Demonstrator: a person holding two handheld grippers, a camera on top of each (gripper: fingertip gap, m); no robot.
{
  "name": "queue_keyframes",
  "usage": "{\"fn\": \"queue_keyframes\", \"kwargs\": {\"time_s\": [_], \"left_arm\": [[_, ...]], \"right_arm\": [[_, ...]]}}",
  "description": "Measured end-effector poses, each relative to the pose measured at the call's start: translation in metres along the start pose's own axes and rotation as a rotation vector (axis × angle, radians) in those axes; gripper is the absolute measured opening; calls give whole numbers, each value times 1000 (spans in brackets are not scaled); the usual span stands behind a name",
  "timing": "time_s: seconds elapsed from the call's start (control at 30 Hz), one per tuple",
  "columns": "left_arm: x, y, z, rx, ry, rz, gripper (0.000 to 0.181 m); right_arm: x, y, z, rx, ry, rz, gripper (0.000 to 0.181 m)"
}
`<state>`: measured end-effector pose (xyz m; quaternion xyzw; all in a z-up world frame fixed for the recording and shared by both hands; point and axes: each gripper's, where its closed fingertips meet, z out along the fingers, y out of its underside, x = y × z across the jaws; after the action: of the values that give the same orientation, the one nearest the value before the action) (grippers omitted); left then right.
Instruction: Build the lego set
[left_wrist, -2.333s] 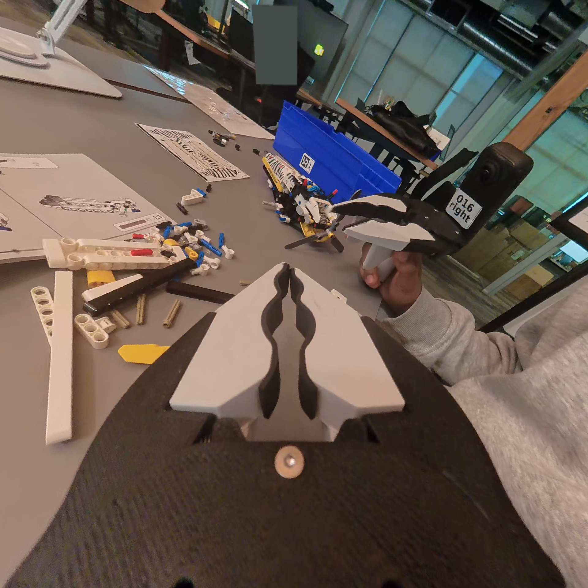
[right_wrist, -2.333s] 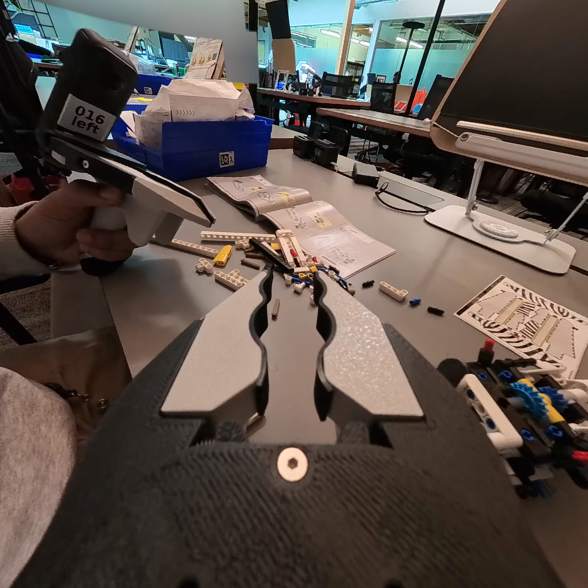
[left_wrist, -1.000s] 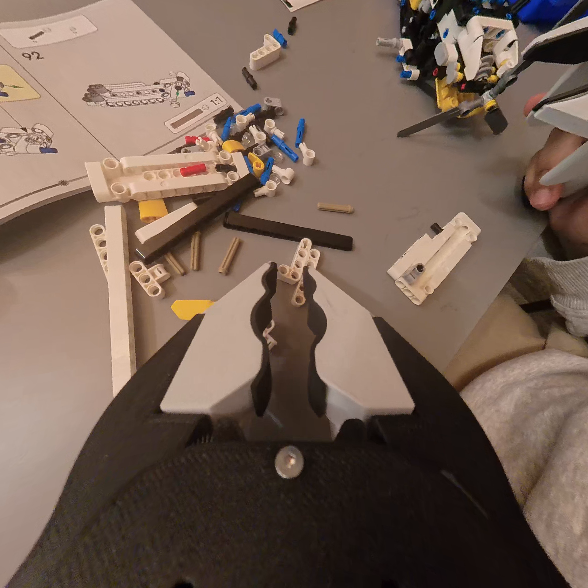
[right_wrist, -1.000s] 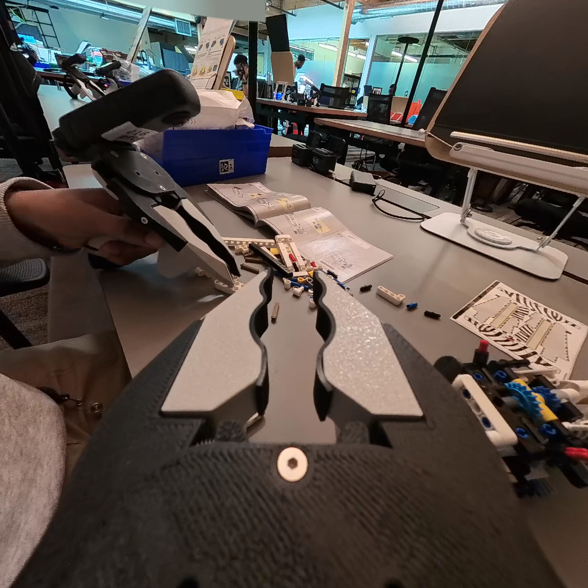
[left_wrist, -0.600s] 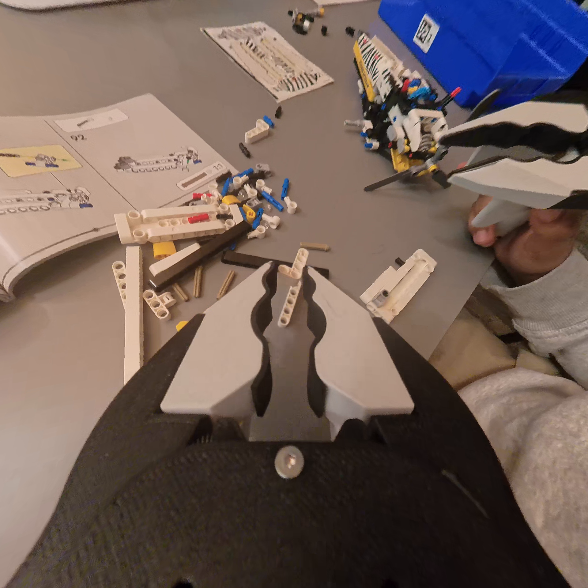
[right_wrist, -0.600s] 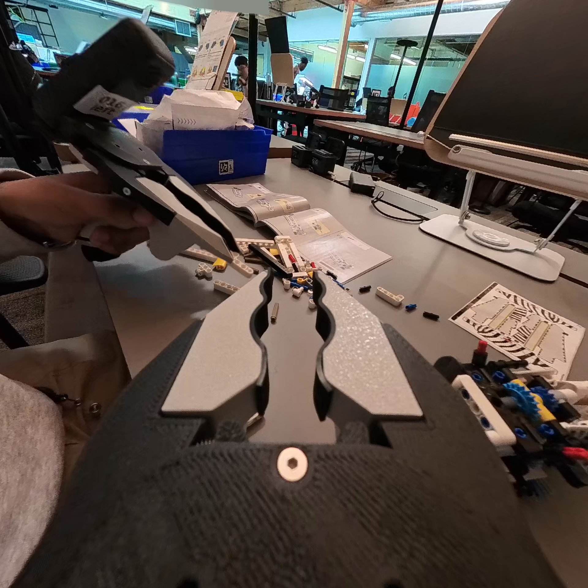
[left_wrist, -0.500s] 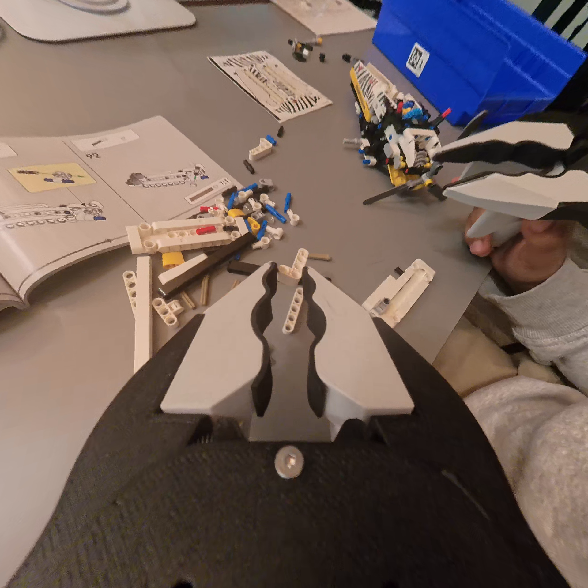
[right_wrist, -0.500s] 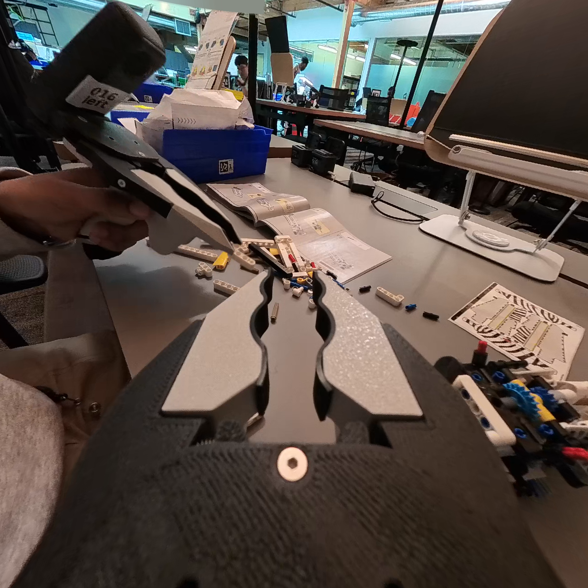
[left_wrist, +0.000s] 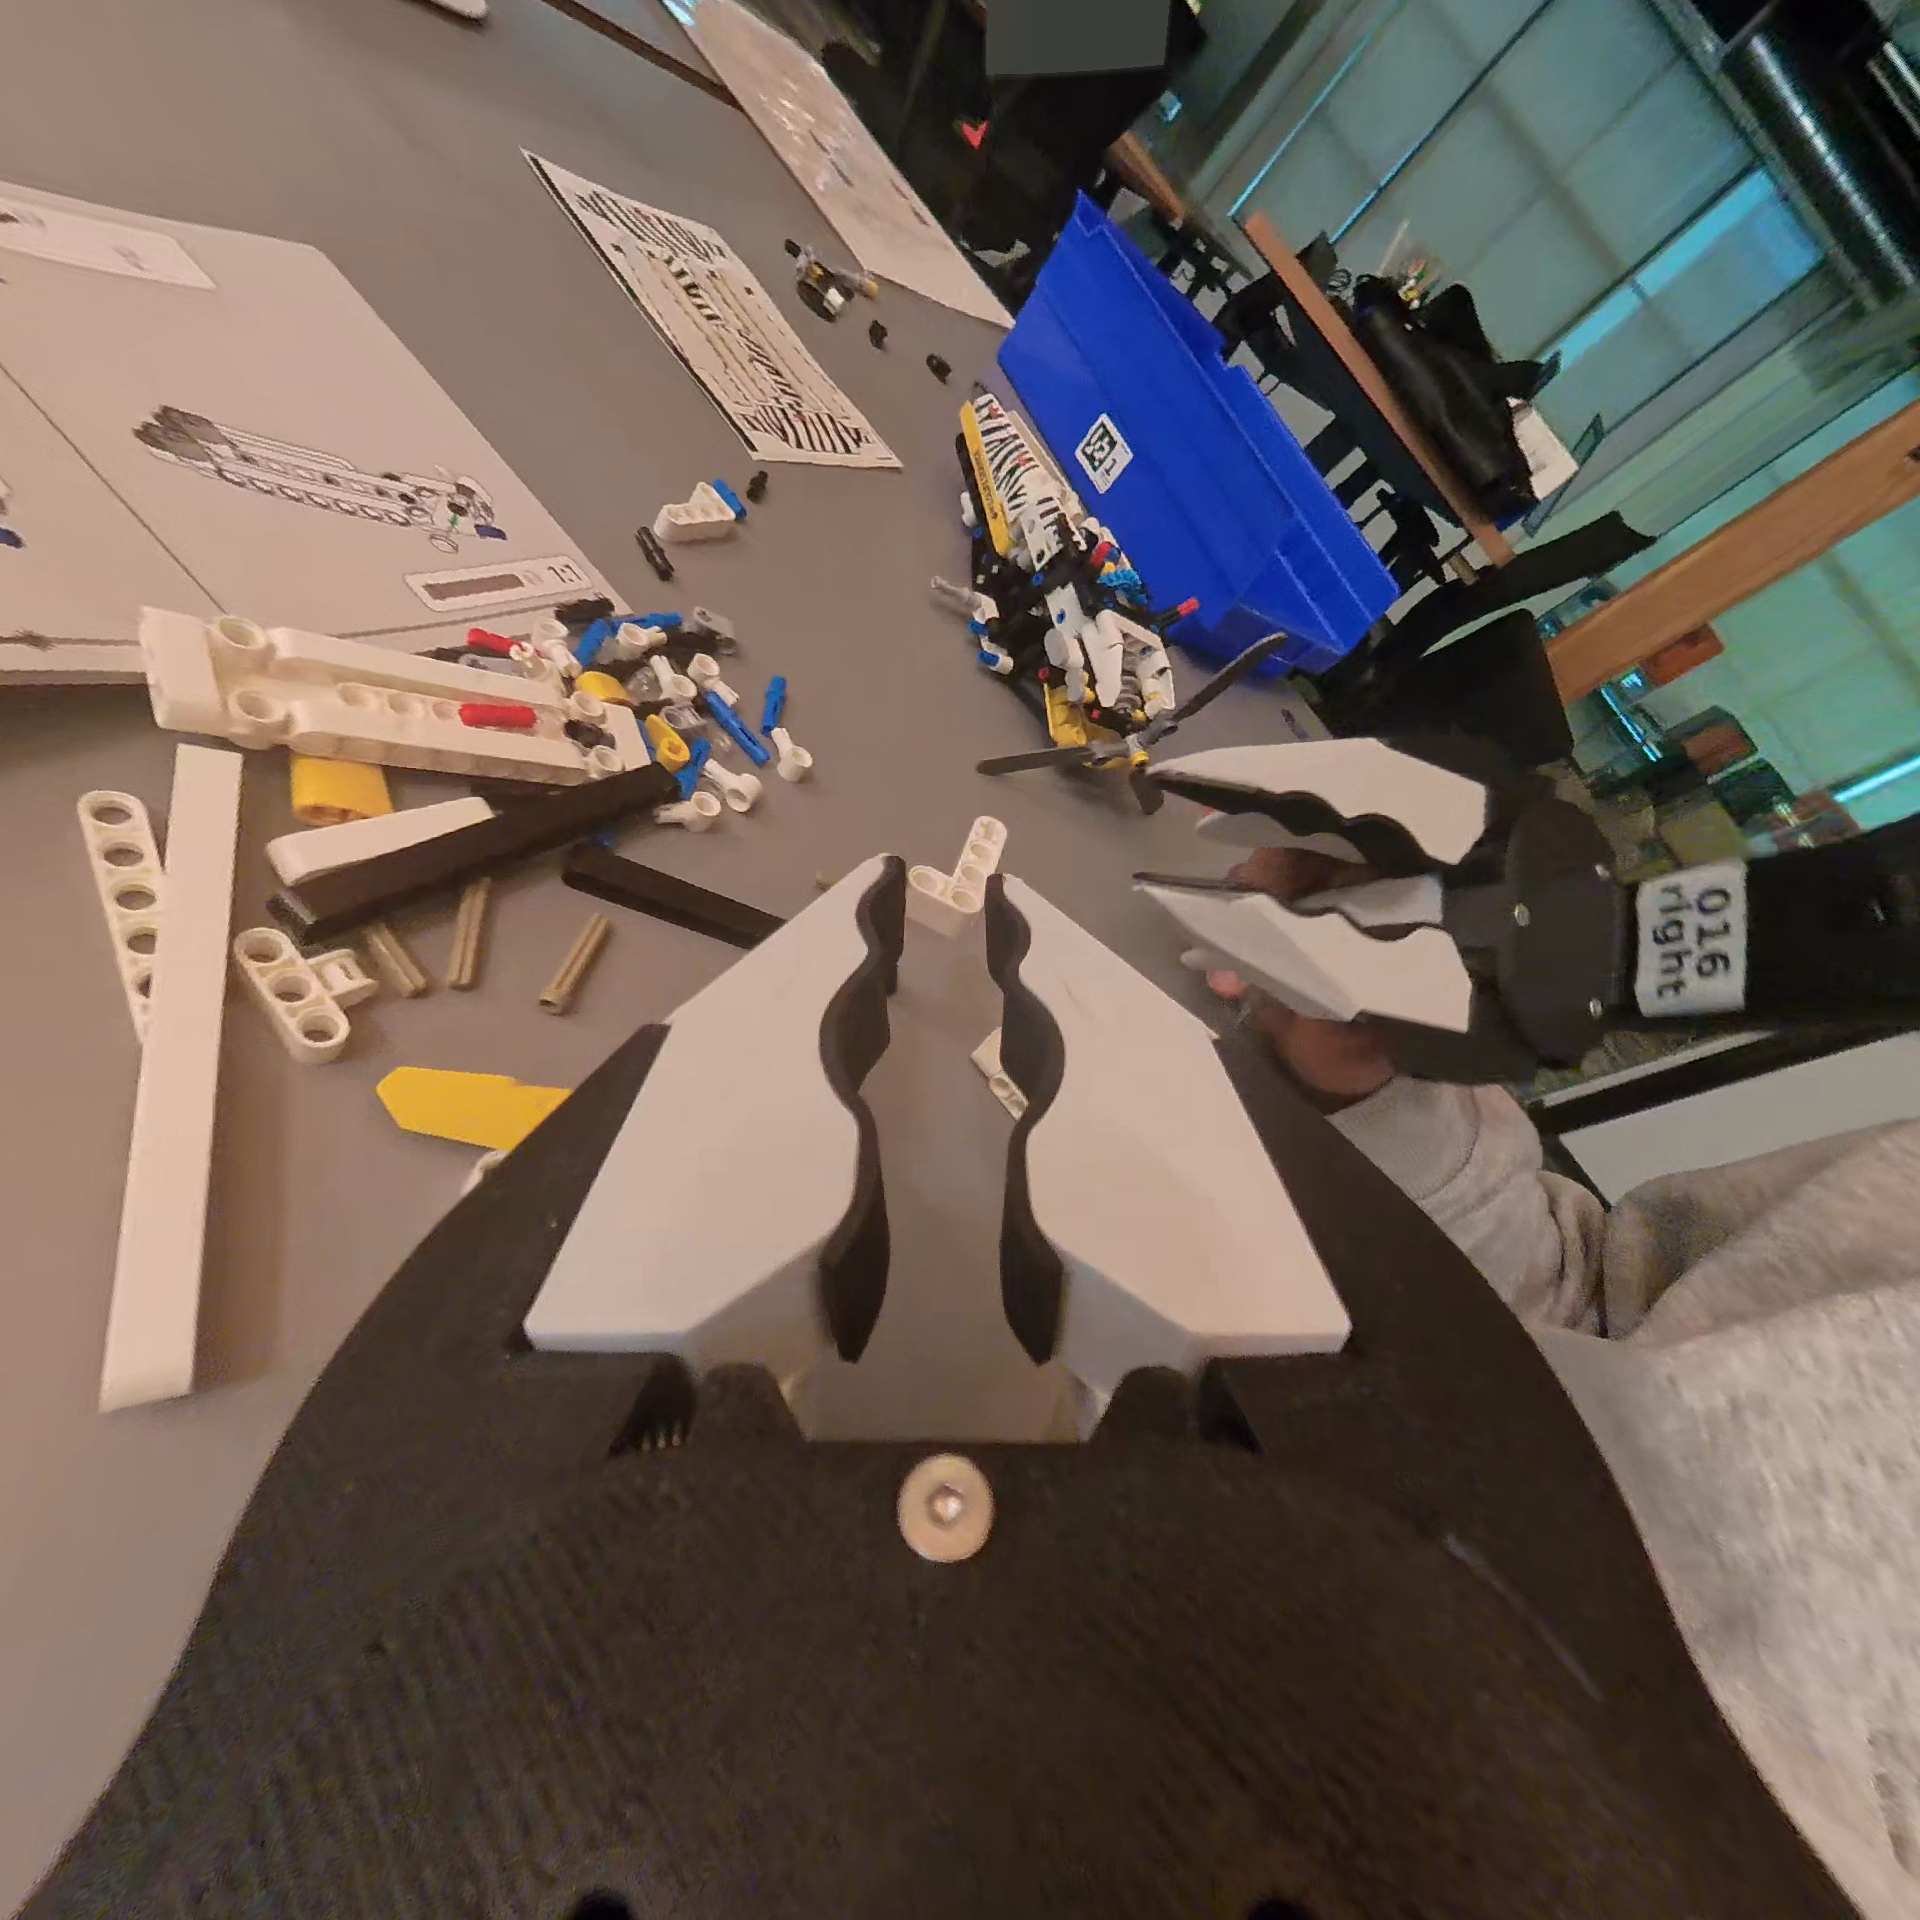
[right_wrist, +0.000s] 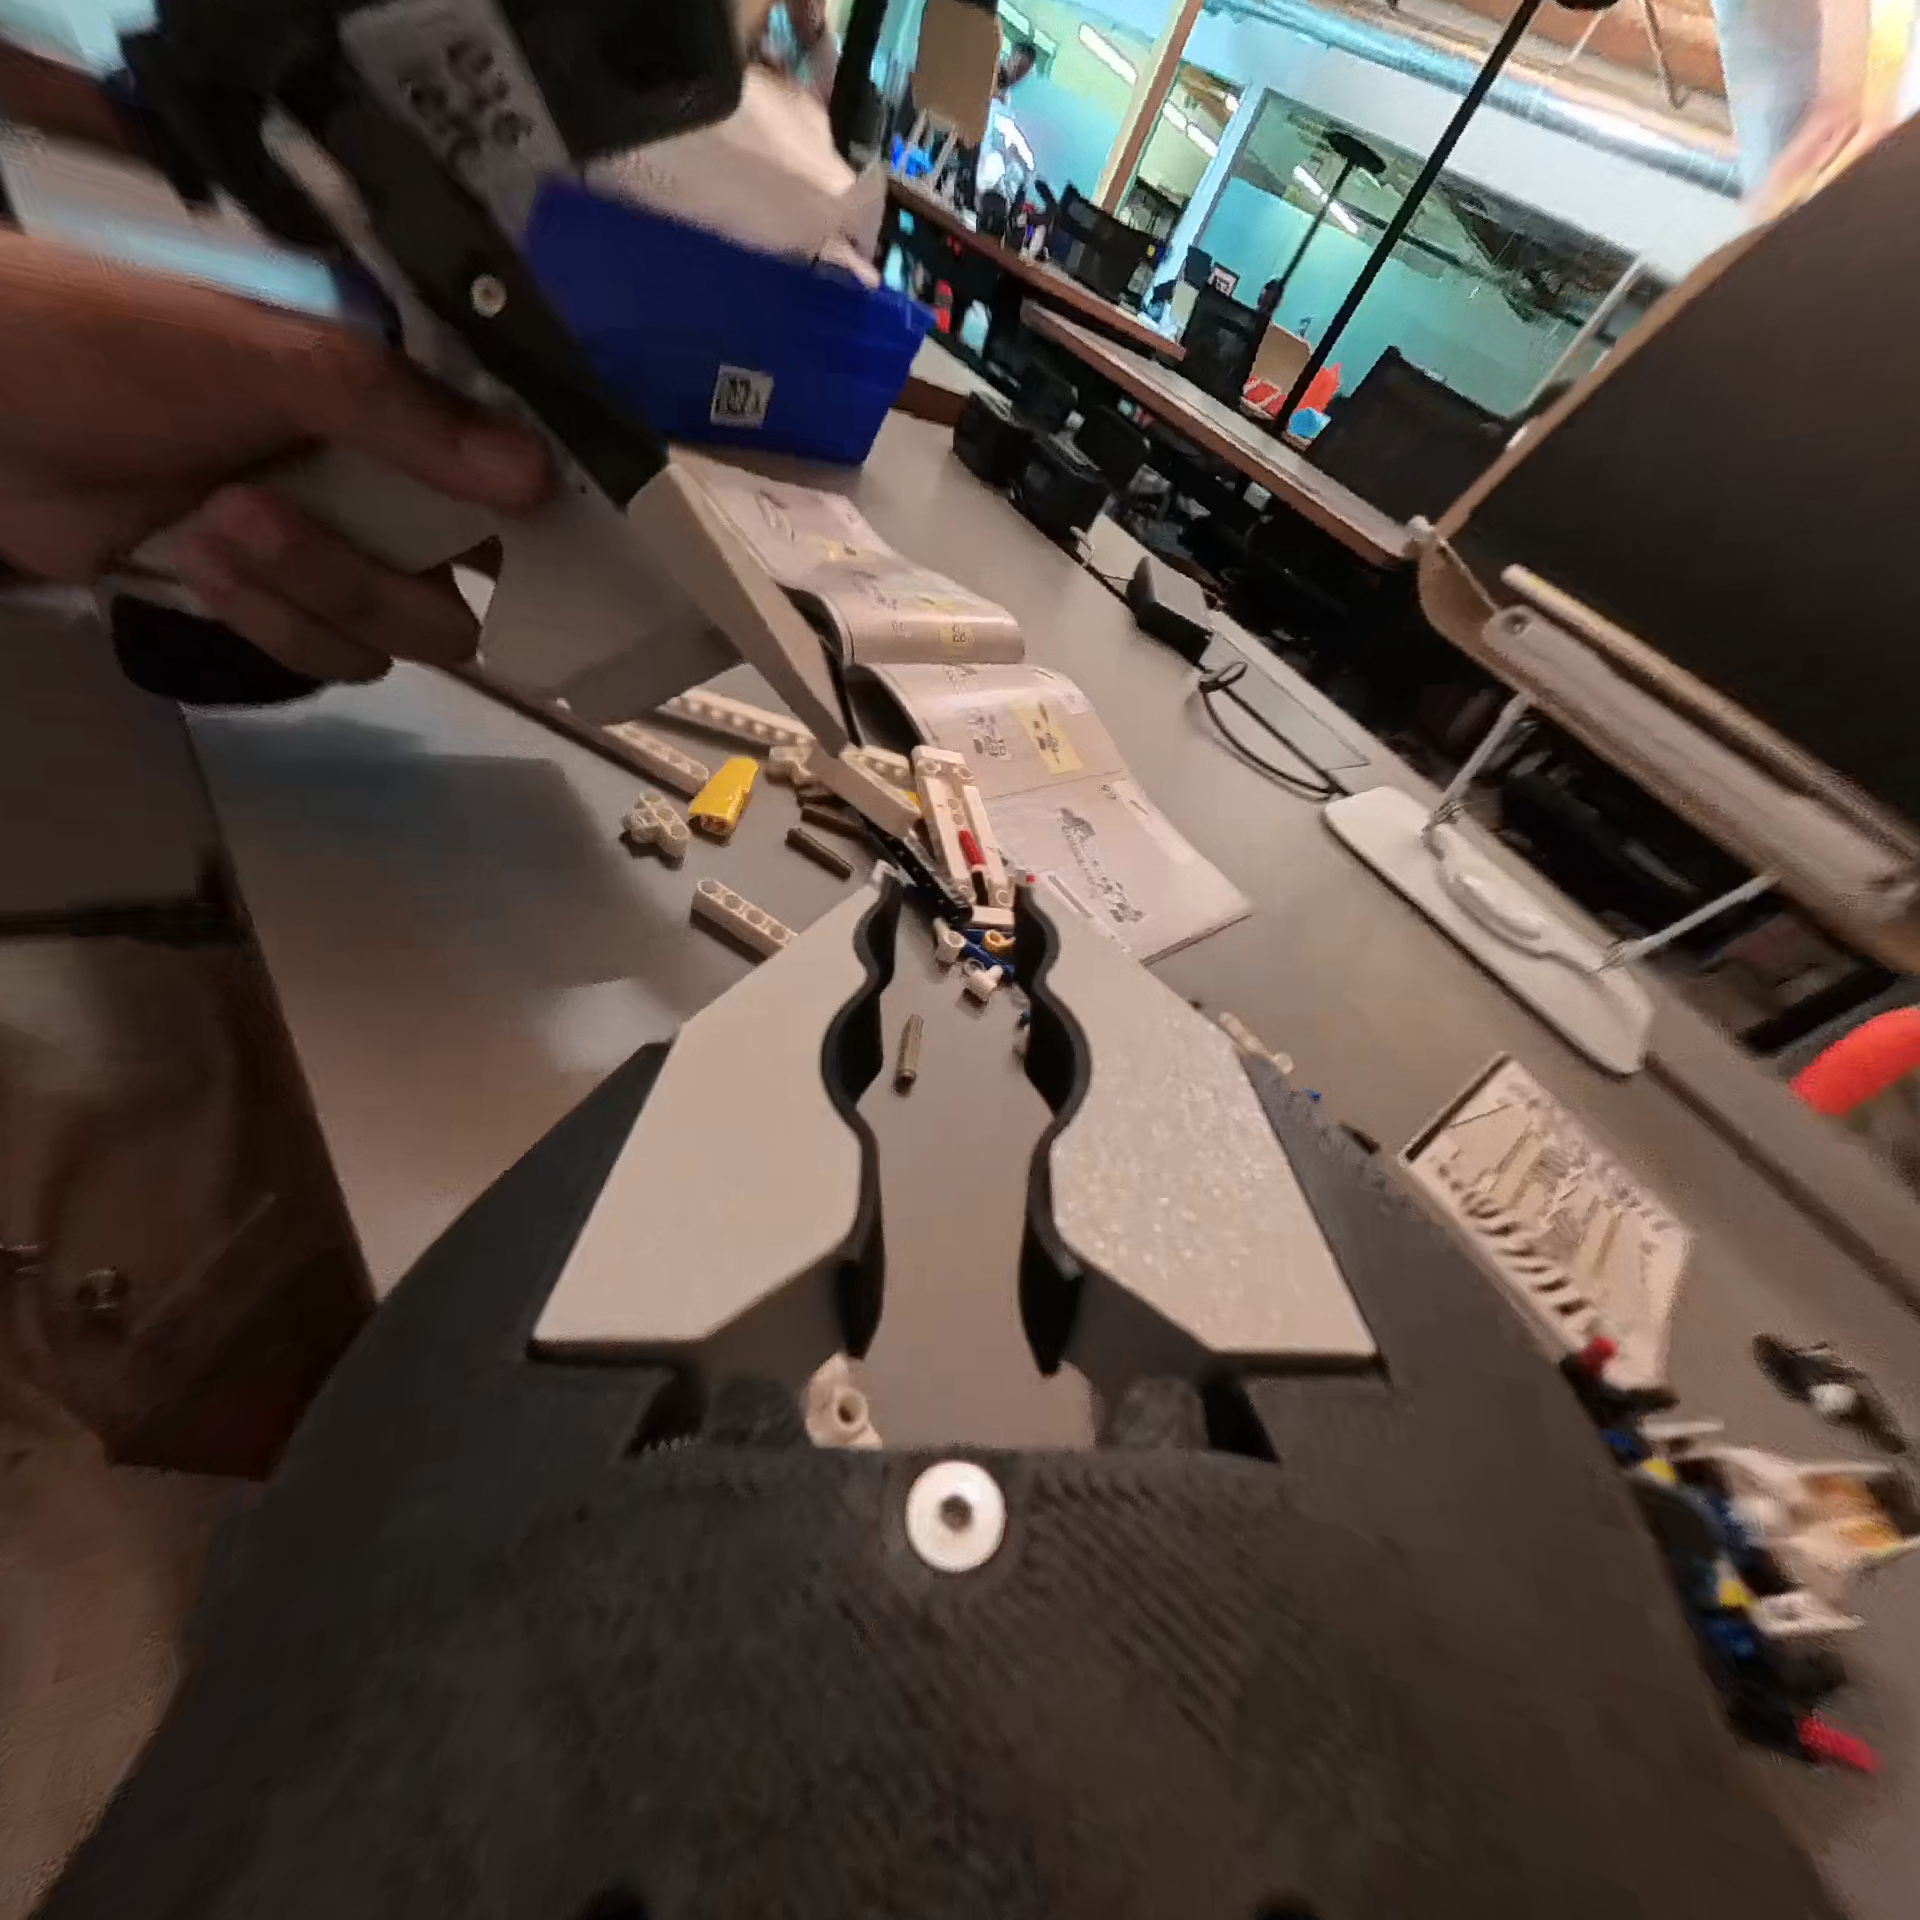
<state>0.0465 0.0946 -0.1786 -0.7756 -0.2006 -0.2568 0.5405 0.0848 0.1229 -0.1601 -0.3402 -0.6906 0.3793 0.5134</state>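
Observation:
My left gripper is shut on a small white angled lego beam and holds it above the table. The right wrist view shows this gripper from the side, with the beam at its tips. My right gripper is open and empty. It also shows in the left wrist view, close to the right of the held beam. The partly built model lies past both grippers and is blurred at the lower right of the right wrist view.
A pile of loose pieces and a long white beam lie left of the grippers. An open instruction booklet, a sticker sheet and a blue bin sit farther back. A white stand base is at the right. Tip to tip, the grippers are about 6 cm apart.
My left gripper took the white angled beam off the table, lifted it and tipped upward. The two grippers have come closer together; the right wrist view is now blurred with motion.

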Motion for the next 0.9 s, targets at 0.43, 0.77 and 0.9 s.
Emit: {"fn": "queue_keyframes", "kwargs": {"time_s": [0.43, 0.77, 0.9], "left_arm": [[10, 6, 0, -23, 19, -1, 14], [15, 10, 2, -41, 13, 38, 14], [17, 3, -1, 8, 56, 28, 27]], "right_arm": [[-28, -8, 22, -77, 89, -444, 23], [-33, -2, 27, -114, 88, -497, 6], [-29, -1, 26, -111, 76, -435, 6]]}}
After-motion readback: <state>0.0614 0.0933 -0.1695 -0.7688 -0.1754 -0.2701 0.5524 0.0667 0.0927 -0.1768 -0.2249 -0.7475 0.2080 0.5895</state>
